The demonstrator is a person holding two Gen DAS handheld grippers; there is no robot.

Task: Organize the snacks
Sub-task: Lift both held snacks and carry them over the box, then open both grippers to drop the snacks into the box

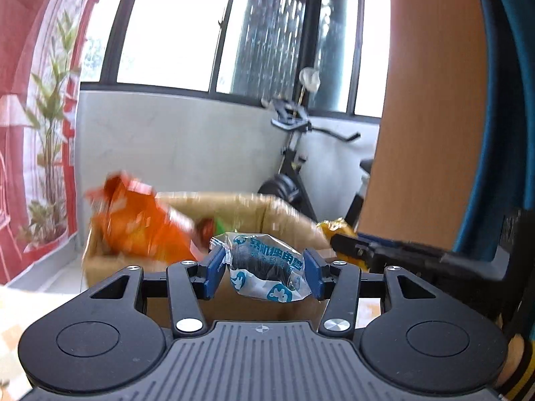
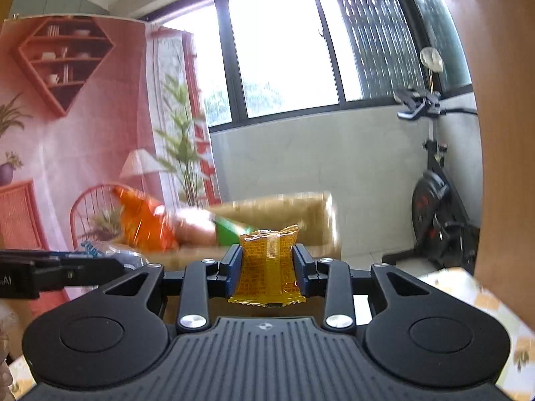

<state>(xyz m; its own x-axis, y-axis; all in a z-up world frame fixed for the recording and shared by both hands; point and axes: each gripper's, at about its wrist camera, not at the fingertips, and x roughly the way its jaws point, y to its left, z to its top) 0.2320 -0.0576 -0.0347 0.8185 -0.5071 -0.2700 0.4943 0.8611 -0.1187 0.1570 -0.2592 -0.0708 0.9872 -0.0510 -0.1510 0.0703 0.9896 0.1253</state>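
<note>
My left gripper [image 1: 264, 267] is shut on a clear and blue snack packet [image 1: 267, 269] with a dark snack inside, held up in the air. My right gripper [image 2: 267, 264] is shut on a small yellow-orange snack packet [image 2: 269, 264], upright between the blue pads. Ahead and lower stands an open cardboard box [image 1: 277, 210] [image 2: 301, 214] with an orange chip bag [image 1: 140, 224] [image 2: 143, 224] leaning at its left side and a green packet [image 2: 230, 232] beside it. In the left wrist view the right gripper [image 1: 344, 244] shows at the right with its yellow packet [image 1: 336, 227]; in the right wrist view the left gripper [image 2: 110, 260] shows at the left.
An exercise bike [image 1: 294, 167] [image 2: 434, 200] stands at the right by the grey wall under the windows. A pink printed backdrop [image 2: 67, 133] hangs at the left. A brown wooden panel [image 1: 431, 100] rises close on the right. A patterned cloth [image 2: 485, 317] covers the surface below.
</note>
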